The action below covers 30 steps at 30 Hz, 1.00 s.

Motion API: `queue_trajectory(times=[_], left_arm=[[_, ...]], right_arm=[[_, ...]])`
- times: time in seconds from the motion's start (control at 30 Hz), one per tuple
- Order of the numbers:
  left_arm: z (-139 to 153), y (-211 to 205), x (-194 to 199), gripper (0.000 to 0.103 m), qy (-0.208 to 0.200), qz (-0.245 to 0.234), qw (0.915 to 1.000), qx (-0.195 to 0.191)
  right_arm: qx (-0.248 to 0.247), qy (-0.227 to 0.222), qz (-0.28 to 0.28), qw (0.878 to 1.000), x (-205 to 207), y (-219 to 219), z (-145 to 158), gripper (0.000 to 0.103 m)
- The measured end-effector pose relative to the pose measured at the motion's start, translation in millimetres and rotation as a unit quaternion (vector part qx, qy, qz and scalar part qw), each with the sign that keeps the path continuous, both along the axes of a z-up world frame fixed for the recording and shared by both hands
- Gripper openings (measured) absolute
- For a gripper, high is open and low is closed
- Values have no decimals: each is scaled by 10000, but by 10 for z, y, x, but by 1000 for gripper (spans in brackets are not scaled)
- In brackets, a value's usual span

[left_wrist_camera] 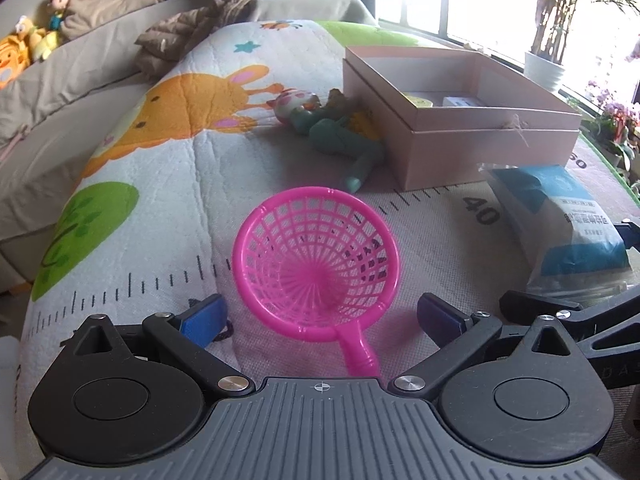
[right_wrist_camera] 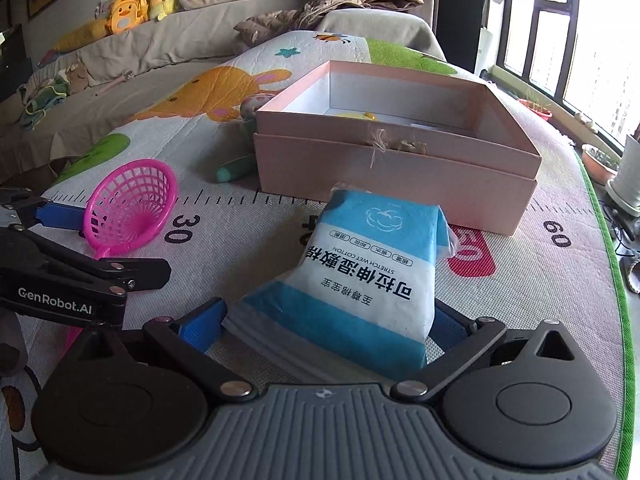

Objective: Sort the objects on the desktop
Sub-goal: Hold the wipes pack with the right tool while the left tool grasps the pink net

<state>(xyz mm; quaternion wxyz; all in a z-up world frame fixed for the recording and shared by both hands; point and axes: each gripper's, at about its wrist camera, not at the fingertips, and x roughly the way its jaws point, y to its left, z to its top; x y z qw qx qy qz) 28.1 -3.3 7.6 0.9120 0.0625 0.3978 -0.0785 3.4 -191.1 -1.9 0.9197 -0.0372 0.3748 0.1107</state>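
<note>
Soft play mat (right_wrist_camera: 248, 240) with a ruler line and cartoon animals is spread over the work place, and a sofa with plush toys is seen far behind.

Nearest, the right gripper (right_wrist_camera: 328, 320) is closed on the blue and white wipes pack (right_wrist_camera: 372, 276), which is pinched between its blue pads but does not look lifted yet. The left gripper (left_wrist_camera: 320, 316) is held wide apart around the handle end of the pink scoop net (left_wrist_camera: 316, 264); nothing is gripped.

Farther on, a green toy (left_wrist_camera: 348, 148) and a painted toy (left_wrist_camera: 296, 106) are left on the mat beside the pink box (right_wrist_camera: 400, 160). Only 2 small things can be made out inside the box, so most of the sorting is judged still to do.

"STRETCH WET COTTON" and Chinese words are printed on the pack. "GenRobot.AI" is read on the left gripper. The numbers 30, 40 and 60 are marked on the mat.
</note>
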Motion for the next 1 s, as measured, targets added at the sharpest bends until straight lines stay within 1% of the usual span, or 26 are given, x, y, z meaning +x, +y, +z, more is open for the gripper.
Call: queue_trajectory(times=[0.13, 0.3, 0.5, 0.73, 0.8, 0.87, 0.97, 1.0], left_arm=[[-12, 69, 41, 103, 164, 162, 9993, -285], [-18, 70, 34, 103, 159, 194, 9993, -292], [-5, 68, 71, 103, 280, 226, 9989, -310], [10, 61, 70, 103, 180, 421, 9982, -384], [26, 67, 66, 100, 153, 418, 9980, -438], [45, 53, 55, 86, 83, 447, 9984, -322], [66, 63, 39, 78, 67, 429, 9985, -330], [70, 68, 33, 77, 61, 427, 9985, -331]], right_arm=[[-6, -12, 2, 10000, 1, 1, -1, 103], [-9, -11, 2, 10000, -1, 2, -2, 103], [-9, -12, 3, 10000, -2, 3, -3, 103], [-10, -11, 2, 10000, -5, 5, -5, 103], [-5, -2, 1, 10000, -5, -1, -4, 103], [7, 25, 5, 10000, 1, -6, 1, 103], [3, 37, 17, 10000, 8, -6, 4, 103], [-2, 33, 24, 10000, 9, -5, 5, 103]])
